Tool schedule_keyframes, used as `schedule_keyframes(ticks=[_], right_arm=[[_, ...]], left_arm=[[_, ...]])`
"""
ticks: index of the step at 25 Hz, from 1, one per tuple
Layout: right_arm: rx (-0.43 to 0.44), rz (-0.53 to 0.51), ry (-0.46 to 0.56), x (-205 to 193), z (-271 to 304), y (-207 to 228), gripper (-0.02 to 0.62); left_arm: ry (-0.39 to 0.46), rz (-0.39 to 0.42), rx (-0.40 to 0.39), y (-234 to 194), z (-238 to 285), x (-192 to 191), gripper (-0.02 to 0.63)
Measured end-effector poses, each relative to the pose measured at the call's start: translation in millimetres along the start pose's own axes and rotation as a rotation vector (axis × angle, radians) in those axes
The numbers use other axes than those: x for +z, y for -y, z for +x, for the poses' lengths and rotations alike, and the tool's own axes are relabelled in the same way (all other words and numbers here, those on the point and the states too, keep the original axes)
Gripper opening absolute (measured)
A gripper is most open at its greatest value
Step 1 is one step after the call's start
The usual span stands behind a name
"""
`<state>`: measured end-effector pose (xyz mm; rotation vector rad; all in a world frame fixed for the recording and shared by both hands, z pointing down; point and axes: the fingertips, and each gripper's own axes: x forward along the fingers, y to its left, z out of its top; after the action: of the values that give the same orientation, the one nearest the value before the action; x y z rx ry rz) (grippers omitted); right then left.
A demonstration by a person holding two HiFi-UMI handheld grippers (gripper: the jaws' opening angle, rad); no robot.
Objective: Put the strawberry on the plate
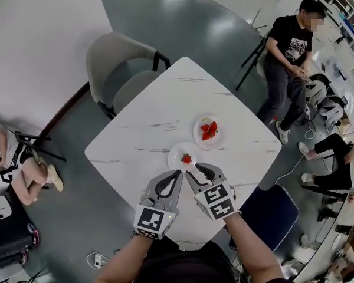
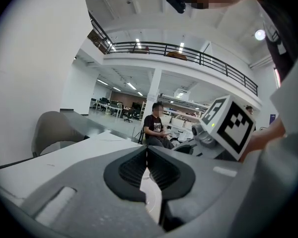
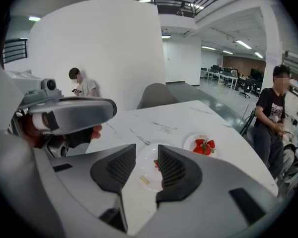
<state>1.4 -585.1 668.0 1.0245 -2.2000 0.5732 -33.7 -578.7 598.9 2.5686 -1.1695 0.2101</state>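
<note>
A single strawberry (image 1: 187,158) lies on the nearer small white plate (image 1: 176,155) on the white marble table (image 1: 147,128). Behind it, a second plate (image 1: 198,135) holds several strawberries (image 1: 209,130). My left gripper (image 1: 178,173) hovers at the near rim of the nearer plate, its pads together and nothing between them. Beside it, my right gripper (image 1: 199,168) is open and empty. In the right gripper view the nearer plate (image 3: 145,175) shows through the gap of the right gripper (image 3: 145,162), the strawberry (image 3: 156,163) peeks past one pad, and the heaped strawberries (image 3: 203,146) lie beyond. The left gripper (image 2: 147,155) shows shut in its own view.
A grey chair (image 1: 121,69) stands at the table's far left corner and a dark blue chair (image 1: 265,208) at its near right. One person sits to the right (image 1: 292,52), another at the left (image 1: 12,158). The table's near edge runs just under my grippers.
</note>
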Motion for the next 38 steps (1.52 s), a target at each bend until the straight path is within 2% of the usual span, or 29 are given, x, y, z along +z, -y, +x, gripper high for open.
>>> schedule_keyframes(ticks=[8,14,24,38], right_arm=[[-0.025,0.034,0.236,47.4,-81.8,-12.4,0.005],[0.010,0.020,0.376,78.3,-143.5,-33.3,0.003],[0.031,0.009,0.541,113.8,-215.9,-47.5,0.003],[0.057,0.003,0.703,139.1,-293.2,-61.6,0.002]], left_arm=[[0.028,-0.016,0.010,44.8,-27.2,43.5,0.009],[0.070,-0.010,0.003,78.1,-53.2,79.4,0.009],[0.131,0.019,-0.013,115.5,-75.9,131.2,0.009],[0.206,0.055,-0.076,166.1,-100.0,174.3,0.009]])
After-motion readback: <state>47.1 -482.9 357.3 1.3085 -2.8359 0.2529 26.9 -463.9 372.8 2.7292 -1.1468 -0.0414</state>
